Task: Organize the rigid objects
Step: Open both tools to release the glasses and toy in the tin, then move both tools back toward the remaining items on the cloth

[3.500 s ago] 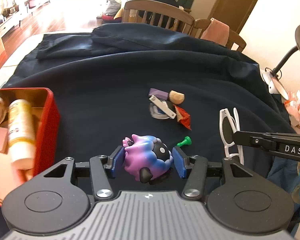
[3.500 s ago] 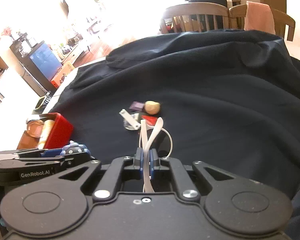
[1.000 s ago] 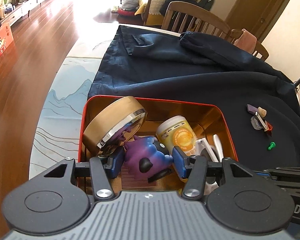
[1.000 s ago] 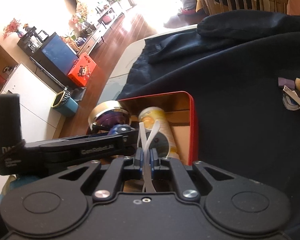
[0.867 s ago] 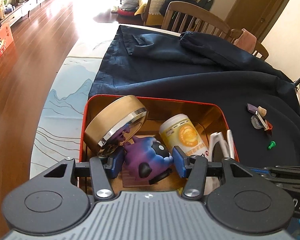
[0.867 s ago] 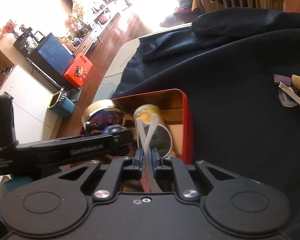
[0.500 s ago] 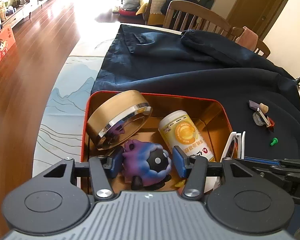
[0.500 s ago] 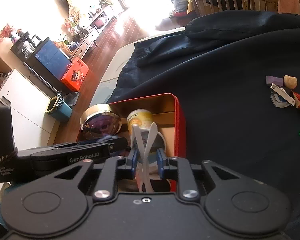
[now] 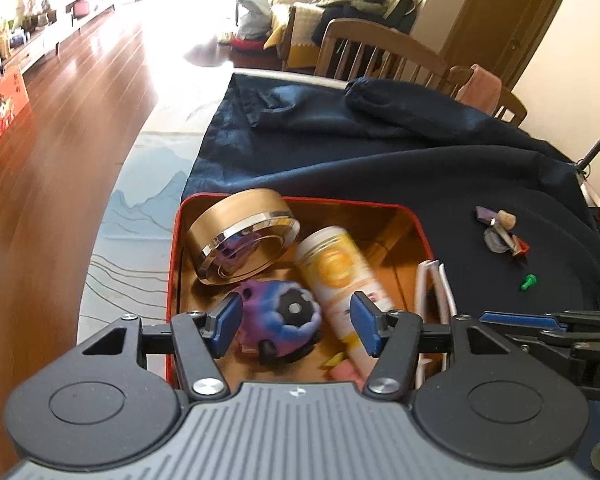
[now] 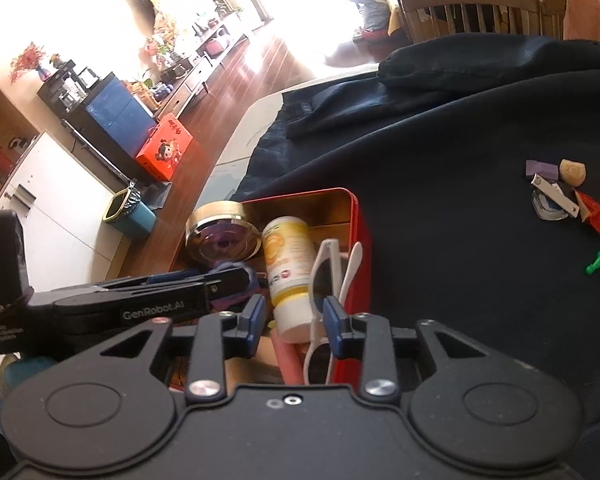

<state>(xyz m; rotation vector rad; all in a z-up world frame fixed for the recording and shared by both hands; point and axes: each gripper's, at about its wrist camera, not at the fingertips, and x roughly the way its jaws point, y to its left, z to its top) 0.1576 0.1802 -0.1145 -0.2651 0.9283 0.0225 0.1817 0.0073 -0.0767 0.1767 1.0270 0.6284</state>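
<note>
A red tin box [image 9: 300,201] [image 10: 362,224] holds a gold round tin [image 9: 242,236] [image 10: 220,236], a yellow bottle [image 9: 338,268] [image 10: 288,264], a purple-blue toy [image 9: 280,314] and white sunglasses [image 9: 434,288] [image 10: 324,276]. My left gripper [image 9: 294,320] is open, its pads either side of the toy, which lies in the box. My right gripper [image 10: 294,316] is open above the box's near right corner; the sunglasses lean against the box's right wall beside its right finger.
Small items lie in a pile on the dark blue cloth to the right [image 9: 500,230] [image 10: 560,192], with a green pin [image 9: 528,281] [image 10: 598,262] nearer. Wooden chairs [image 9: 372,52] stand behind the table. The table's left edge [image 9: 112,216] drops to the floor.
Both grippers carried their objects over to the red box and opened. The toy and the sunglasses now rest in the box, released.
</note>
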